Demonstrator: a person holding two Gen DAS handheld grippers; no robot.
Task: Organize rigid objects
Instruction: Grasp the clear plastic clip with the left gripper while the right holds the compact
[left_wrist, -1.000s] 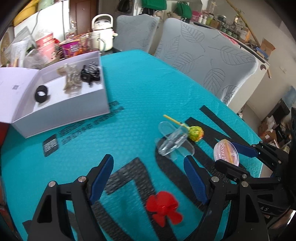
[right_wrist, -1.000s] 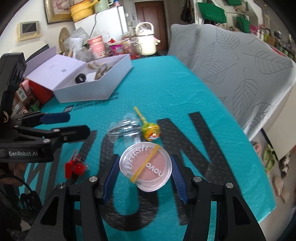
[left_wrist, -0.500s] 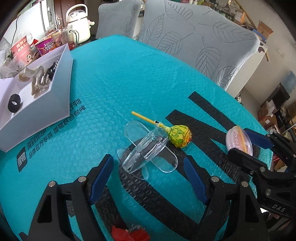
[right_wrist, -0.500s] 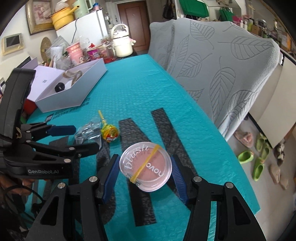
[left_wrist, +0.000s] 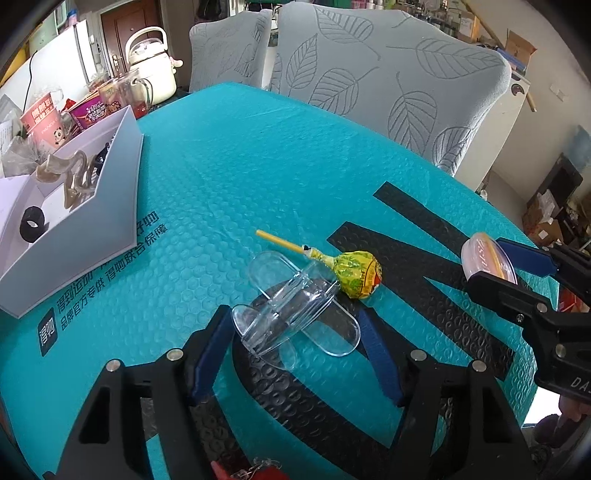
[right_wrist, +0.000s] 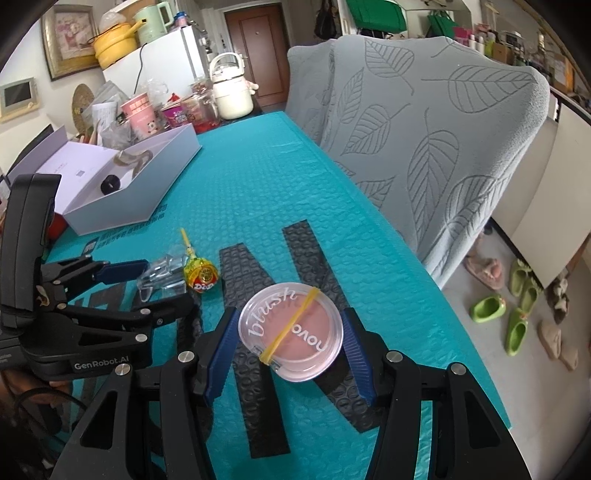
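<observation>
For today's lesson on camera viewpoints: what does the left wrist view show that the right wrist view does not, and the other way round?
Only the left wrist view: a red object at its bottom edge.

Only the right wrist view: slippers on the floor and the word "blush" on the compact held by the right tool.

Both: the lollipop, white box, and clear plastic piece between the closing left tool's jaws.

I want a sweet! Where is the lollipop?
The lollipop lies on the teal mat, in the middle of the left wrist view, touching the clear plastic piece in front of it, its stick pointing toward the white box.
</observation>
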